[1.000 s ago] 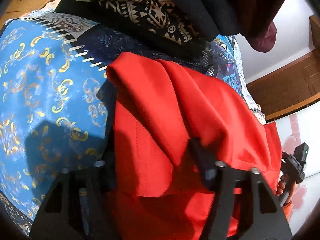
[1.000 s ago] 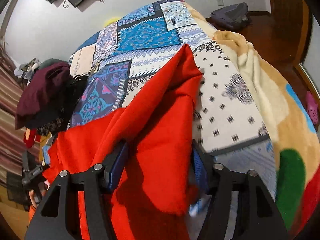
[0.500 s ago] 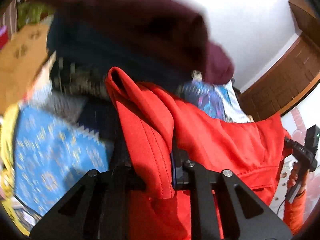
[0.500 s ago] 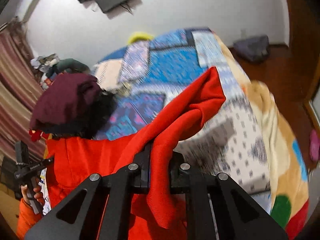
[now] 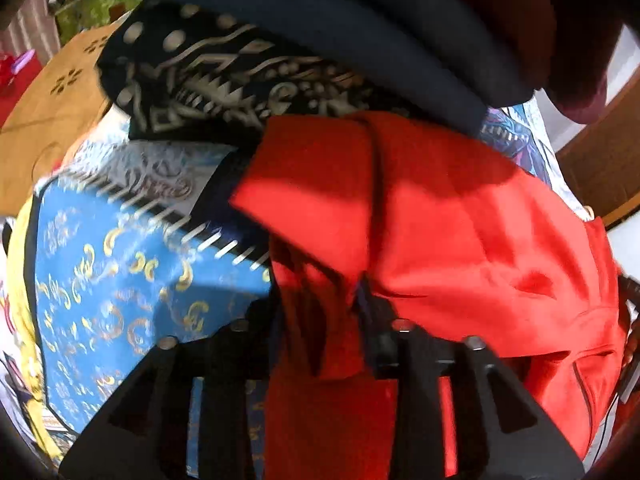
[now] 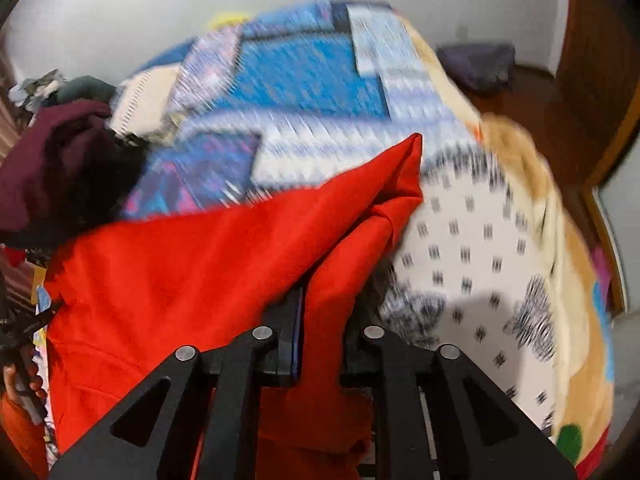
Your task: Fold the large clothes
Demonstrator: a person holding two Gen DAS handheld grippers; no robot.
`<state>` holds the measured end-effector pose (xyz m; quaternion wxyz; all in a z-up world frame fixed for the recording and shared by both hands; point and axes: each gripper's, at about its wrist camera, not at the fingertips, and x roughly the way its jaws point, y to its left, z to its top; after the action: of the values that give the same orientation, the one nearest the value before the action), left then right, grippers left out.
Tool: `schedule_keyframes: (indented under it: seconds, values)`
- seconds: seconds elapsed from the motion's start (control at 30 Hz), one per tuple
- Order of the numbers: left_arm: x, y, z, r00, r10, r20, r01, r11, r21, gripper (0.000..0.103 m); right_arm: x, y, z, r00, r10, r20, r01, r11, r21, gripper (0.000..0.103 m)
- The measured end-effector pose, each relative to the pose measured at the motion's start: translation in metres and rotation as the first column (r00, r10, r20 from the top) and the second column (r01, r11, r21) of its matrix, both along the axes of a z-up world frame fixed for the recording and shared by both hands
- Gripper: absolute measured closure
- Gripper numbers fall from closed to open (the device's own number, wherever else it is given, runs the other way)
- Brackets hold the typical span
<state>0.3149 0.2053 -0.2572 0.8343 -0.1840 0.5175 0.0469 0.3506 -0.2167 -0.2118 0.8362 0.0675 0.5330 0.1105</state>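
Note:
A large red garment [image 5: 460, 240] lies spread over the patterned bed cover [image 5: 120, 280]. In the left wrist view a folded edge of it runs between the fingers of my left gripper [image 5: 320, 304]. Those jaws are opening and the cloth hangs loosely between them. In the right wrist view the red garment [image 6: 200, 280] rises to a pointed corner. My right gripper [image 6: 324, 312] pinches a bunched fold of it, and its jaws are starting to open with the cloth still pressed between the pads.
A pile of dark and maroon clothes [image 5: 240, 80] sits on the bed just beyond the garment, also seen as the dark pile [image 6: 60, 160]. A beige blanket [image 6: 560, 280] covers the bed's right side. A dark bag [image 6: 476, 64] lies on the wooden floor.
Both grippers closed on folds of the red garment and carried them across the bed. The left jaws have since widened again, and the garment's near corner now lies lower on the cover.

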Motion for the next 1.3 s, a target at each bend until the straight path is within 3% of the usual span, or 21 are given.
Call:
schedule_keyframes:
  seconds: [0.1, 0.3, 0.37, 0.43, 0.5, 0.67, 0.87, 1.0, 1.13, 1.3]
  values:
    - [-0.012, 0.003, 0.008, 1.000, 0.014, 0.012, -0.014, 1.000, 0.025, 0.062, -0.007, -0.013, 0.004, 1.000, -0.020, -0.015, 0.020, 0.999, 0.040, 0.087]
    - [-0.039, 0.015, 0.045, 0.999, -0.015, 0.038, 0.009, 0.990, 0.143, 0.058, -0.040, -0.030, 0.052, 0.997, 0.000, 0.074, 0.003, 0.999, -0.040, 0.083]
    - [-0.056, 0.016, 0.054, 0.998, -0.028, 0.055, 0.019, 0.986, 0.165, 0.054, -0.055, -0.033, 0.070, 0.993, 0.018, 0.115, -0.012, 0.999, -0.049, 0.076]
    - [-0.071, 0.014, 0.065, 0.997, -0.043, 0.068, 0.031, 0.985, 0.172, 0.050, -0.067, -0.038, 0.082, 0.988, 0.024, 0.151, -0.015, 0.998, -0.056, 0.057]
    - [-0.085, 0.014, 0.076, 0.996, -0.047, 0.080, 0.032, 0.982, 0.185, 0.042, -0.084, -0.042, 0.097, 0.980, 0.035, 0.195, -0.024, 0.998, -0.061, 0.047]
    - [-0.117, 0.013, 0.087, 0.994, -0.044, 0.100, 0.026, 0.984, 0.174, 0.036, -0.118, -0.044, 0.117, 0.969, 0.086, 0.234, -0.069, 0.995, -0.079, 0.045]
    - [-0.149, 0.003, 0.066, 0.997, -0.059, 0.059, 0.053, 0.994, 0.091, 0.036, -0.150, -0.046, 0.093, 0.980, 0.082, 0.181, -0.074, 0.996, -0.048, 0.045]
    - [-0.164, -0.004, 0.041, 0.998, -0.068, -0.001, 0.068, 0.996, 0.063, 0.036, -0.157, -0.046, 0.058, 0.994, 0.078, 0.071, -0.073, 0.995, -0.062, 0.045]
    - [-0.172, -0.012, 0.013, 0.995, -0.092, -0.041, 0.091, 0.995, -0.038, 0.036, -0.166, -0.048, 0.019, 0.998, 0.063, -0.031, -0.065, 0.996, -0.055, 0.045]
    - [-0.173, -0.020, -0.027, 0.994, -0.057, -0.088, 0.042, 0.985, -0.166, 0.035, -0.179, -0.044, 0.013, 0.999, 0.036, 0.002, -0.036, 0.999, -0.002, 0.041]
